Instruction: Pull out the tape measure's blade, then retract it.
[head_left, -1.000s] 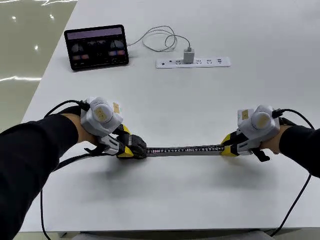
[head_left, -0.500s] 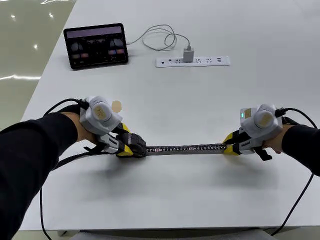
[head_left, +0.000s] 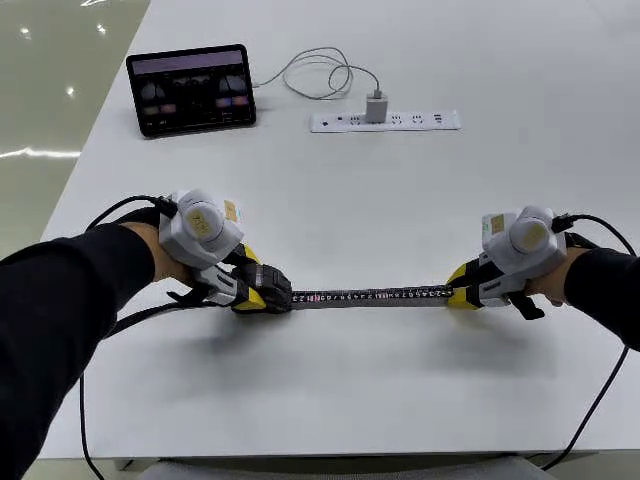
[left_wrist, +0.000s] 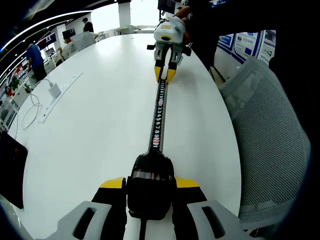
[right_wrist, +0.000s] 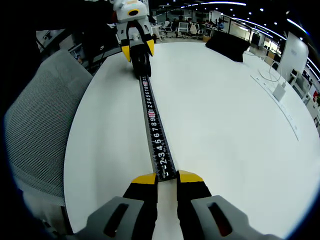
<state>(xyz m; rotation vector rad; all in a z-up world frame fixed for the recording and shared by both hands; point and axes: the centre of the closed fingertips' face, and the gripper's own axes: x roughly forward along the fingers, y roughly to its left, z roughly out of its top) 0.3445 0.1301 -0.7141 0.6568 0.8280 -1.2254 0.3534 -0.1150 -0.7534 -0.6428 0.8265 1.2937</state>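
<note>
A black tape measure case (head_left: 270, 290) (left_wrist: 150, 184) lies on the white table, and my left gripper (head_left: 252, 298) (left_wrist: 149, 183) is shut on it. Its dark numbered blade (head_left: 370, 295) (left_wrist: 159, 112) (right_wrist: 154, 131) stretches flat across the table toward the right. My right gripper (head_left: 458, 296) (right_wrist: 166, 179) is shut on the blade's end. In the left gripper view the right gripper (left_wrist: 165, 74) appears at the blade's far end. In the right gripper view the left gripper (right_wrist: 136, 50) holds the case (right_wrist: 141, 65) at the far end.
A black tablet (head_left: 191, 90) stands at the back left of the table. A white power strip (head_left: 386, 122) with a plugged charger and coiled cable (head_left: 320, 78) lies behind the middle. A mesh chair (left_wrist: 272, 135) stands by the table's near edge (head_left: 330, 452).
The right gripper has moved slightly further right, drawing out a little more blade. The left gripper and case have stayed in place.
</note>
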